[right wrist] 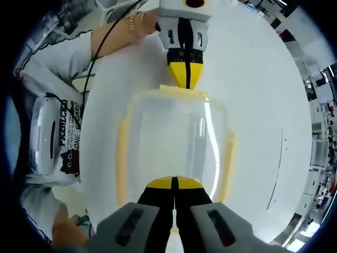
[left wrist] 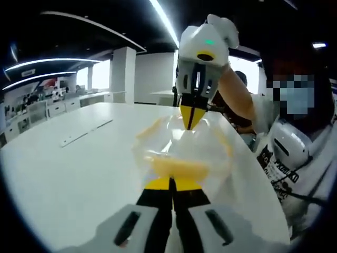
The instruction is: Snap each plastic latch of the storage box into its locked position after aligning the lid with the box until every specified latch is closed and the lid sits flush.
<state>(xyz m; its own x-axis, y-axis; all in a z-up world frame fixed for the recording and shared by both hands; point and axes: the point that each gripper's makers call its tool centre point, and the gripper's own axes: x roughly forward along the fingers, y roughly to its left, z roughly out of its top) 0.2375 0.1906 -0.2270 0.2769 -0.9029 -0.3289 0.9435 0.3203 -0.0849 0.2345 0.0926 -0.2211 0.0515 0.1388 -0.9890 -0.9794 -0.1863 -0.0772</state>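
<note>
Jaws of both grippers (left wrist: 171, 184) (right wrist: 174, 184) apparently closed on opposite latches of storage box (right wrist: 168, 142).

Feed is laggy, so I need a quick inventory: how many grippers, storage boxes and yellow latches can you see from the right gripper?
Grippers: 2, right gripper, left gripper
Storage box: 1
Yellow latches: 3 clearly seen, far end, two sides; the near end is hidden by the jaws
Total: 6

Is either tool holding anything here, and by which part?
Both tools grip the clear plastic storage box with yellow latches at opposite ends: the right tool shut on its near yellow end latch, the left tool on the far one.
</note>
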